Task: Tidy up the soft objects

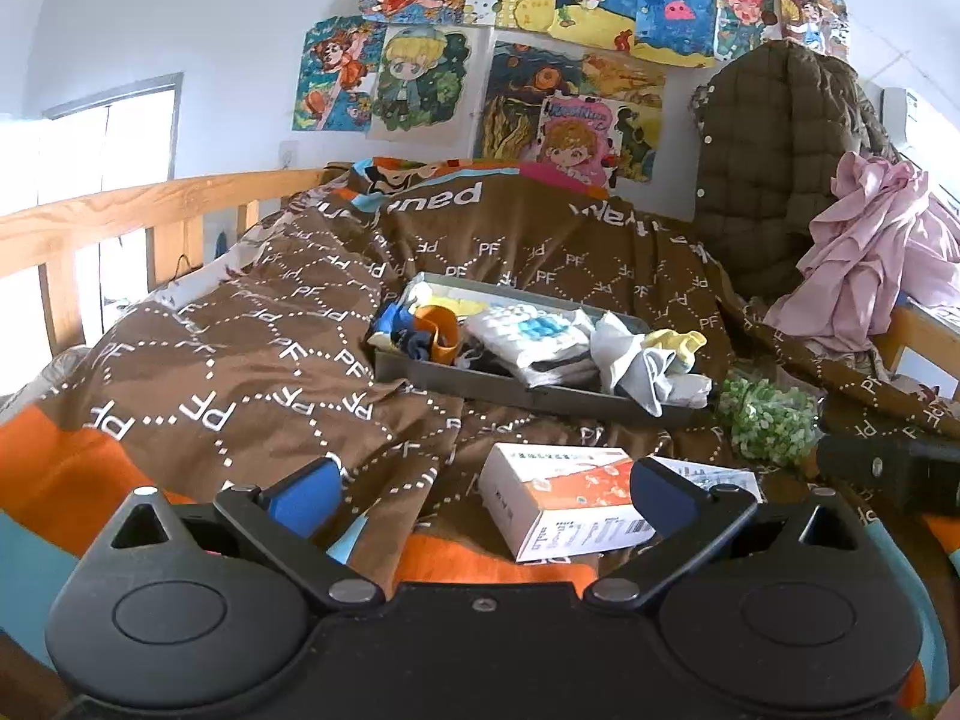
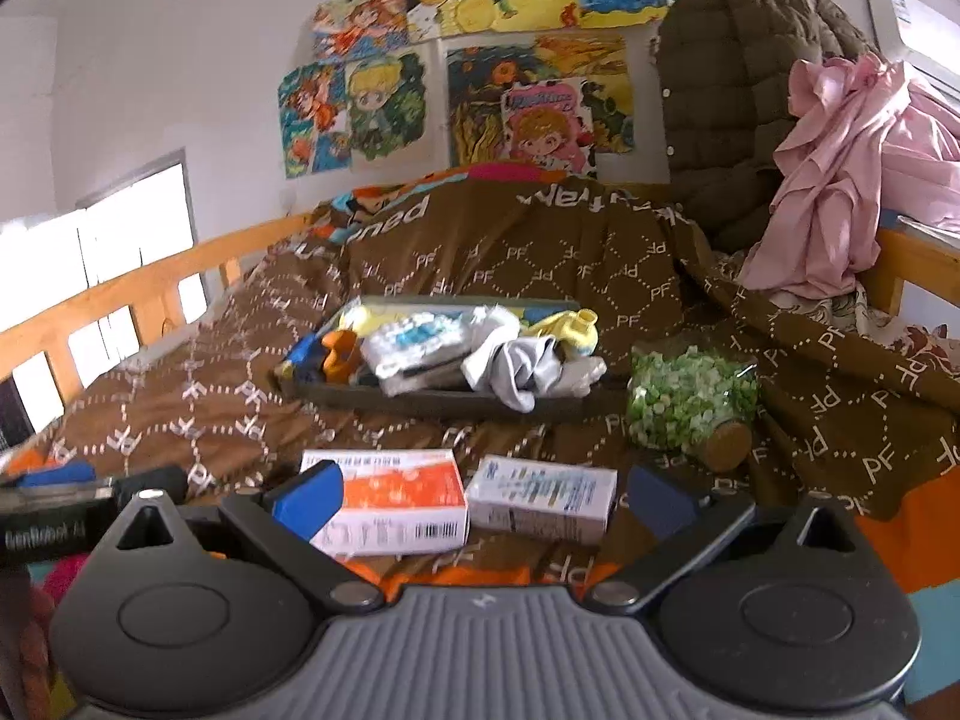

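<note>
The quilt [image 1: 492,252] read "PF" all over. Both grippers, left [image 1: 480,492] and right [image 2: 480,498], gaped wide, holding nothing above the boxes [image 2: 390,504]

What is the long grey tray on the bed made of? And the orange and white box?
The long grey tray looks like metal with a dull finish: thin, stiff, straight walls and a pale sheen inside its far wall. The orange and white box looks like thin printed cardboard: sharp folded edges, flat faces, a barcode on its side.

A bed with a brown blanket [image 2: 540,252] holds a gray tray [image 2: 432,402] of soft things, two boxes [image 2: 396,501] [image 2: 540,498] and a green bag [image 2: 690,399].
</note>
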Demonstrator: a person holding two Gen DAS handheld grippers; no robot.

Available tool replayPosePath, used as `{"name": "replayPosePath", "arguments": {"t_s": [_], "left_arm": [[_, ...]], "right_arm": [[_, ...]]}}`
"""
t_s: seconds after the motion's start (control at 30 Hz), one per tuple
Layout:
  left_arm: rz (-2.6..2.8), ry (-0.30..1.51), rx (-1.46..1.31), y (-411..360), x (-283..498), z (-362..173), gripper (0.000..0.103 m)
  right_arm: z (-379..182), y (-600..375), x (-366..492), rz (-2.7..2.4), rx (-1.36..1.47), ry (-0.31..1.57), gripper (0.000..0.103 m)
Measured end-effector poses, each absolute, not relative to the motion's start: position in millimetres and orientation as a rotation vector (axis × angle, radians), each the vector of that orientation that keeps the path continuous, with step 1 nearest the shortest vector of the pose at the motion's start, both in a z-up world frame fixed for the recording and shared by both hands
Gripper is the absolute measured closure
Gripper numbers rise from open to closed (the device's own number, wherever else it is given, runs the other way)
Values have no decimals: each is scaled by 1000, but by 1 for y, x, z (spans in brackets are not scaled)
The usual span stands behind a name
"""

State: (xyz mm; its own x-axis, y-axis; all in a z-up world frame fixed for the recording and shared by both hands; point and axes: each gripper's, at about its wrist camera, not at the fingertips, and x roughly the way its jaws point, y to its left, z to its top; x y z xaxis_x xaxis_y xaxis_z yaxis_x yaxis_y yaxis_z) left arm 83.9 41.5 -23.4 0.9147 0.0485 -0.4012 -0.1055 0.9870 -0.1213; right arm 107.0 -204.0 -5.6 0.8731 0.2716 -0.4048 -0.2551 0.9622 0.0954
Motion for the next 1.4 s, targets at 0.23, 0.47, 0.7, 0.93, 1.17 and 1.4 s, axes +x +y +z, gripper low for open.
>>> {"name": "replayPosePath", "arguments": {"t_s": [0.23,0.47,0.7,0.93,1.17,1.4], "left_arm": [[98,407,-144,43,81,-25,1],[110,417,-137,42,80,-29,1],[107,432,-128,41,80,-34,1],[104,464,-124,42,82,-38,1],[107,465,-127,42,82,-39,1],[107,467,-125,43,82,-39,1]], "right_arm": [[-12,-200,101,282,12,416,0],[-17,-206,102,276,29,423,0],[-23,-205,106,274,26,445,0],[-28,-203,109,280,15,464,0],[-30,-202,110,287,7,472,0],[-30,-202,112,290,5,478,0]]}}
